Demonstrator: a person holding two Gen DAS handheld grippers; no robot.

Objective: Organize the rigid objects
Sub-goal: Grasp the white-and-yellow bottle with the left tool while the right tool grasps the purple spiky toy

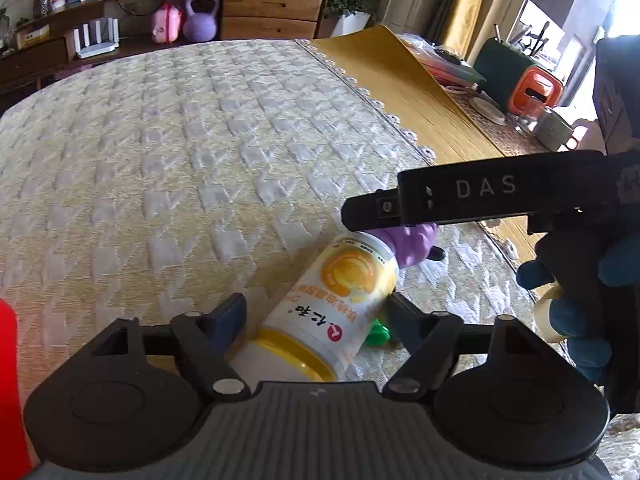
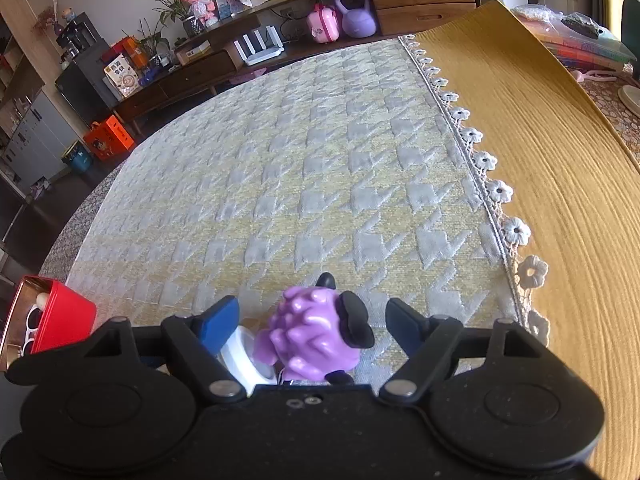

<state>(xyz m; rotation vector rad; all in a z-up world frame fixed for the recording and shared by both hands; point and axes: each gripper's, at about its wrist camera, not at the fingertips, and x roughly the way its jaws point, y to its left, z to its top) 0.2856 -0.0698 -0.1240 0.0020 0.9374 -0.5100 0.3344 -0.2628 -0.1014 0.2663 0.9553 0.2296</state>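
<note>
A white bottle with a yellow label [image 1: 344,304] lies on its side on the quilted cloth, between the open jaws of my left gripper [image 1: 316,316], its yellow-banded end nearest the camera. A green object [image 1: 378,334] lies partly hidden under it. A purple toy sheep with black ears [image 2: 316,340] lies between the open jaws of my right gripper [image 2: 316,326], next to the white bottle end [image 2: 244,356]. The sheep also shows in the left wrist view [image 1: 412,244], under the right gripper's body [image 1: 480,196]. Neither gripper touches its object.
A red box [image 2: 60,320] holding white items stands at the left edge of the table. A yellow cloth [image 2: 540,140] with a lace border covers the right side. Cups and an orange container [image 1: 536,92] stand far right. Shelves and a purple kettlebell [image 2: 356,14] lie beyond the table.
</note>
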